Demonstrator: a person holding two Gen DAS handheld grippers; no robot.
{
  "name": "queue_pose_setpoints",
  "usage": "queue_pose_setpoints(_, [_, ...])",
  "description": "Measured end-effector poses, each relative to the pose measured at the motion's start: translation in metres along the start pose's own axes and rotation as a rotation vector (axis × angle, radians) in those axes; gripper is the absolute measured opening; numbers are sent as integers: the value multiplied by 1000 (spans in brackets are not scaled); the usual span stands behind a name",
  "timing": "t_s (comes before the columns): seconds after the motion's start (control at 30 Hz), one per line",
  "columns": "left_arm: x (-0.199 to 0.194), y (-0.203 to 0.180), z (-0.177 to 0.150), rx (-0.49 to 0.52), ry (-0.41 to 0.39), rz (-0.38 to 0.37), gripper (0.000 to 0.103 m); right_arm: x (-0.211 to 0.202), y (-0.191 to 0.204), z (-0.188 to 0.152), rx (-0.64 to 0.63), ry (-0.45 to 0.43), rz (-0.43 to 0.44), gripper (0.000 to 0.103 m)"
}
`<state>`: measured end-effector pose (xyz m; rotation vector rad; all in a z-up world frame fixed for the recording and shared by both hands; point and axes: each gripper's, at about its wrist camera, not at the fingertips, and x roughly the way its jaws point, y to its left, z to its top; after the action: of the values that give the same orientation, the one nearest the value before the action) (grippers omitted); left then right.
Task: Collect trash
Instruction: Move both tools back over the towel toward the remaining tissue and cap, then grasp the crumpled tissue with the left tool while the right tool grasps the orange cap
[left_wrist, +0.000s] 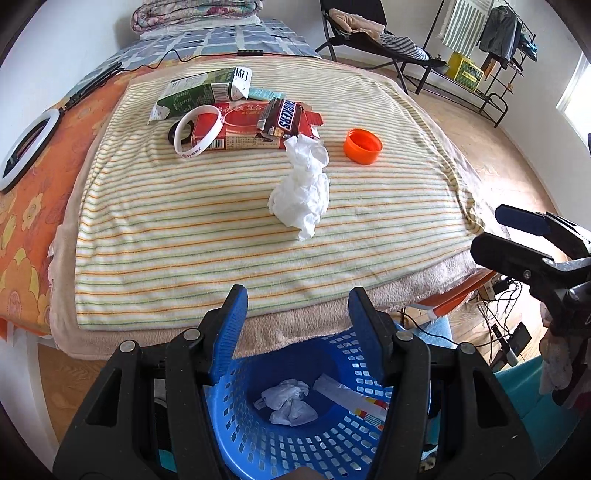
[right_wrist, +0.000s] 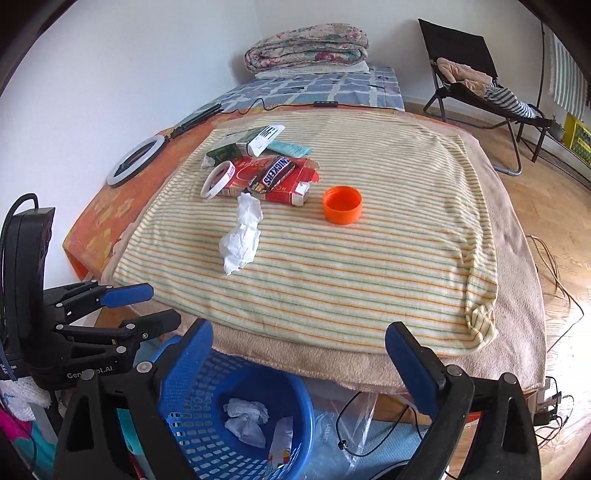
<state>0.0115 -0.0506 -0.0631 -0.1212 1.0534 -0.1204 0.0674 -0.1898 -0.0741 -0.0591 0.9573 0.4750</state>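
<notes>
A crumpled white tissue (left_wrist: 303, 188) (right_wrist: 242, 234) lies in the middle of the striped blanket (left_wrist: 221, 236) (right_wrist: 351, 258). Behind it are a Snickers wrapper (left_wrist: 282, 118) (right_wrist: 273, 175) on a flattened red carton (left_wrist: 240, 133) (right_wrist: 291, 184), a green carton (left_wrist: 192, 96) (right_wrist: 225, 151), a white wristband (left_wrist: 197, 131) (right_wrist: 218, 181) and an orange cap (left_wrist: 362, 146) (right_wrist: 342, 205). A blue basket (left_wrist: 295, 439) (right_wrist: 207, 428) below the bed's front edge holds crumpled tissues and paper. My left gripper (left_wrist: 297, 306) (right_wrist: 147, 306) is open and empty above the basket. My right gripper (right_wrist: 299, 343) (left_wrist: 487, 230) is open and empty.
A white ring light (left_wrist: 26, 147) (right_wrist: 135, 160) and black cables lie on the orange sheet at the left. A folded quilt (right_wrist: 306, 46) sits at the bed's far end. A black folding chair (right_wrist: 476, 81) and a clothes rack (left_wrist: 476, 51) stand on the wooden floor at right.
</notes>
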Motion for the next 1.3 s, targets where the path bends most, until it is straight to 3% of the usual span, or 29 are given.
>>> queue_pose_setpoints(0.5, [34, -1, 46, -26, 12, -23, 58, 56, -47, 72, 103, -7, -1, 95])
queue_pose_setpoints(0.97, [77, -4, 64, -31, 79, -25, 58, 129, -51, 97, 81, 76, -33, 91])
queue_pose_setpoints(1.13, [85, 1, 67, -55, 91, -28, 58, 145, -50, 100, 78, 104, -39, 85])
queue_pose_setpoints(1.3, [89, 4, 70, -52, 99, -18, 48, 154, -49, 100, 63, 122, -62, 77])
